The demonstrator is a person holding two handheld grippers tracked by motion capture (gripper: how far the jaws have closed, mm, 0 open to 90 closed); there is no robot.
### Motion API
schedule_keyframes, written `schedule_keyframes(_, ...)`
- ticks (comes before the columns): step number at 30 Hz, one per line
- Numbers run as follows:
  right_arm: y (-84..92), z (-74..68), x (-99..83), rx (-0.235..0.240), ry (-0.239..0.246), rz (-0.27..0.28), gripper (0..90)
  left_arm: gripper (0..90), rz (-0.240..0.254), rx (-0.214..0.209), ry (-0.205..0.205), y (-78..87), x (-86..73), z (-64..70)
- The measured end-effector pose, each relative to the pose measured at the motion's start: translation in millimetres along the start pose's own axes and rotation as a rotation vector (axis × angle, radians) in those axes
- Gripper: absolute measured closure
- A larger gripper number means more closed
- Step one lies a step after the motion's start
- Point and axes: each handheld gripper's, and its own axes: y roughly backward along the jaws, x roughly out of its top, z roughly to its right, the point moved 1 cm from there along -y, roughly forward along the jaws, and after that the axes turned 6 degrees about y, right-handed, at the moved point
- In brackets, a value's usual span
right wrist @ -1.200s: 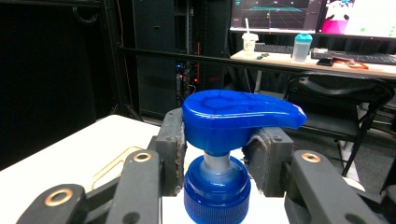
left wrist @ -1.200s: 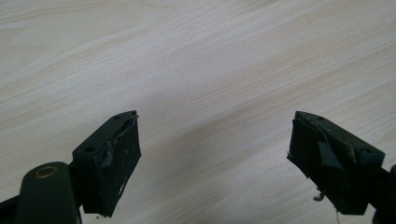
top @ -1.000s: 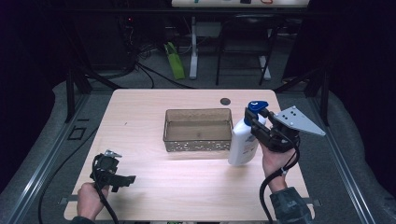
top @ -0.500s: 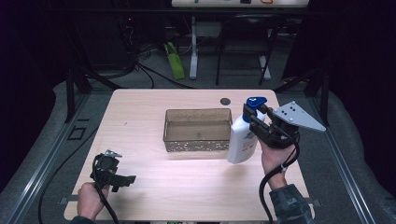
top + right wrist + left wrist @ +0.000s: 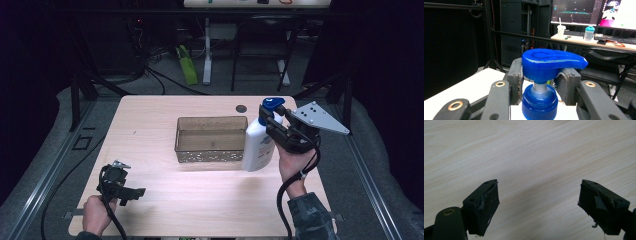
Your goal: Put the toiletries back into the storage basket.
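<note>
right gripper (image 5: 539, 86) clamps the pump bottle (image 5: 258, 145) (apparently at its neck); left gripper (image 5: 539, 205) gapes empty over the table (image 5: 536, 152).

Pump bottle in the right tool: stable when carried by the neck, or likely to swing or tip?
The pump bottle is tall and narrow, so probably tippy when set down. The right tool clamps just under the blue pump head, high up, so the body may swing. The plastic looks smooth, possibly slippery.
</note>
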Motion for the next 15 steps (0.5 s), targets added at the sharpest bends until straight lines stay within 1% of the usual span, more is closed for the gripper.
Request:
schedule_keyframes(1, -0.6, -0.2, 0.8, 0.002, 0.001, 0.002, 59.8, 16.2, -0.001, -0.001, -0.005, -0.1, 0.1, -0.3)
schedule_keyframes(8, -5.0, -1.4, 6.3, 0.012, 0.005, 0.002, 59.8, 16.1, -0.007, -0.004, 0.0, -0.9, 0.0, -0.5)
schedule_keyframes(11, -6.7, -2.4, 8.9, 0.015, 0.005, 0.004, 59.8, 16.2, -0.013, -0.005, -0.004, -1.3, -0.3, -0.1)
schedule_keyframes(15, -10.1, -3.0, 11.9, 0.014, 0.005, 0.002, 59.8, 16.2, -0.006, -0.003, -0.003, -1.0, -0.1, -0.3)
